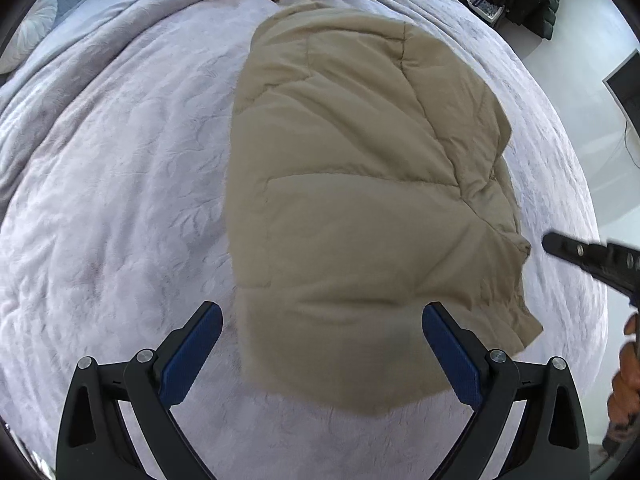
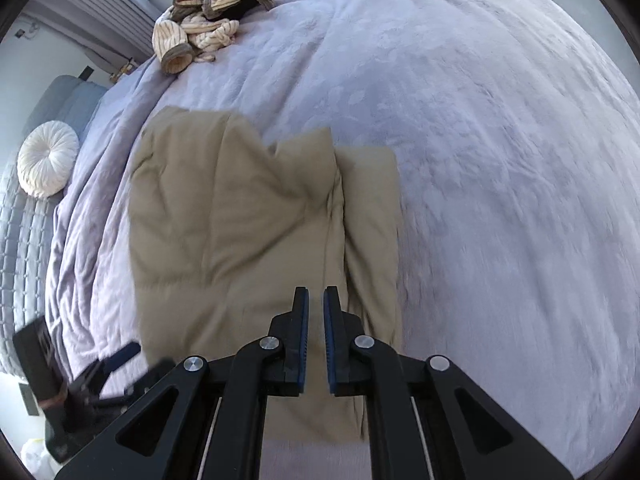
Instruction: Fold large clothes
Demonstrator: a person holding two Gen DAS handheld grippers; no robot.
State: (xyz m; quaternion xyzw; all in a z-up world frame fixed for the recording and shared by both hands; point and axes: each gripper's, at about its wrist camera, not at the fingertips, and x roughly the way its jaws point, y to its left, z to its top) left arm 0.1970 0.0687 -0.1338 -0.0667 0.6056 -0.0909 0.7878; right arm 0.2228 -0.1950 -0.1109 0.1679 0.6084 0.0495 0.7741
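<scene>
Two tongs hover over the bed (image 1: pixel 120 200). We see the tan puffer jacket (image 1: pixel 360 200) lying folded flat on the lilac blanket, centre. Left tongs (image 1: pixel 322 354) spread wide, empty, above its near edge. Right tongs (image 2: pixel 315 336) nearly together, gripping nothing, above its near right side. Striped cream garment (image 2: pixel 200 36) piled at far side.

Folded jacket (image 1: pixel 360 208) is lying mid-bed on blanket (image 1: pixel 120 200), w/ clothes pile (image 2: pixel 200 20) sitting behind it nr far edge, pillow (image 2: pixel 48 164) off left.
</scene>
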